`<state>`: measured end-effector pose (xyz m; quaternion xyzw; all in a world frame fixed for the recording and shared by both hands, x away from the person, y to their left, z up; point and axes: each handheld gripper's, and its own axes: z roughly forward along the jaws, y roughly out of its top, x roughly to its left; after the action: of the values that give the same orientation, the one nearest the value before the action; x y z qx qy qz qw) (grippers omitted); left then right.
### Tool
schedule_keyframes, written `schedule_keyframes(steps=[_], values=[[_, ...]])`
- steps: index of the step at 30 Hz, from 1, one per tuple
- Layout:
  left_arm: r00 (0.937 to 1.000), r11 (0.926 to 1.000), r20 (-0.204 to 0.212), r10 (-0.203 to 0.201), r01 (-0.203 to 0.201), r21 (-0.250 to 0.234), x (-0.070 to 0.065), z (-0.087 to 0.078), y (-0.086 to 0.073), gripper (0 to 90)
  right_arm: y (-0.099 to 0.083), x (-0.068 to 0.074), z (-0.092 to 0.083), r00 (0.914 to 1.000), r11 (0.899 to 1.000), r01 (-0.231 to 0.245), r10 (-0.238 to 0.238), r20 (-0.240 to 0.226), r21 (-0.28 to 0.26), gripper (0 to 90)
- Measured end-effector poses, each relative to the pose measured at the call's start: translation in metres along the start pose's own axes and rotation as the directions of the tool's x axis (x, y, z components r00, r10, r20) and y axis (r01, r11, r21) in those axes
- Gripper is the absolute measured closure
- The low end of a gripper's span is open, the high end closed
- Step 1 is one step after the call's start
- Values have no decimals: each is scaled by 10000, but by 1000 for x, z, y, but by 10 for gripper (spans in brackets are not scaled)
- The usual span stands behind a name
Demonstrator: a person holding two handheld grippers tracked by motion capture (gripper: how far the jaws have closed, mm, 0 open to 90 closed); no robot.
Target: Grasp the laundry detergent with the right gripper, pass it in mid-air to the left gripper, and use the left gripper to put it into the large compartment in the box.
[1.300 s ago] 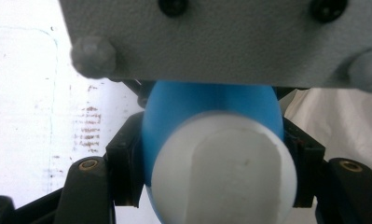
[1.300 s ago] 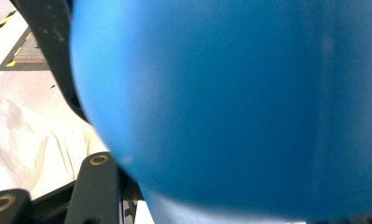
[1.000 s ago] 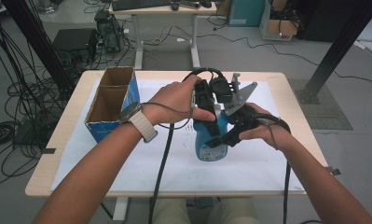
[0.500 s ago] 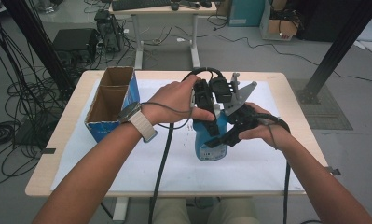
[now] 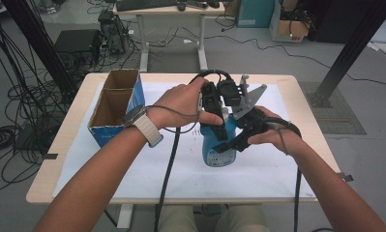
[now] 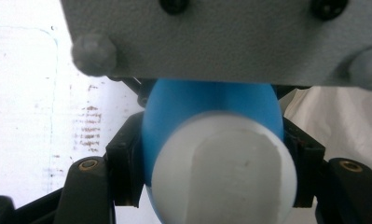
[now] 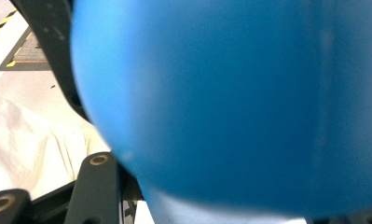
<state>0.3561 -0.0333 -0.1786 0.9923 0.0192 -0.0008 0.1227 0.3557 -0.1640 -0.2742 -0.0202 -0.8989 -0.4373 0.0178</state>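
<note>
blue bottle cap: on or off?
On. The left gripper view shows the white cap seated on the blue bottle.

We see a wooden table (image 5: 302, 92) under a white sheet (image 5: 132, 164) on grey floor (image 5: 364, 72), cables (image 5: 16, 96) tangled at left, a second desk (image 5: 181, 9) behind, black frame posts (image 5: 350, 53) right.

- Between the earlier high views and this one, no move shows. The left hand-held gripper (image 5: 218, 126) and the right hand-held gripper (image 5: 235, 141) sit at the same spots above the tabletop (image 5: 289, 83).
- Neither pair of jaws has widened or narrowed. Both clamp the blue bottle (image 5: 219, 154) as tightly as before.
- The bottle itself has not tipped, turned or slid on the white sheet (image 5: 132, 166).
</note>
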Motion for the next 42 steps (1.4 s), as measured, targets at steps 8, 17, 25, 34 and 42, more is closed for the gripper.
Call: schedule_keyframes(steps=[8,17,25,34,42], values=[[10000,10000,1,0,0,8,0,0,0,375,1,-1,-1,10000,9999,69,-68,-50,142,433],[10000,10000,23,-13,13,-5,1,0,-1,375,1,-1,0,10000,10000,28,-28,-14,67,432],[10000,10000,8,-12,12,-29,2,-1,0,375,1,-1,0,10000,10000,-14,14,10,9,431],[10000,10000,-2,33,-33,-18,1,-1,1,375,1,-2,-2,9999,9998,123,-122,-68,175,431],[10000,10000,-20,45,-45,-43,1,-1,2,376,0,-1,-2,9999,9999,106,-106,-22,-18,430]])
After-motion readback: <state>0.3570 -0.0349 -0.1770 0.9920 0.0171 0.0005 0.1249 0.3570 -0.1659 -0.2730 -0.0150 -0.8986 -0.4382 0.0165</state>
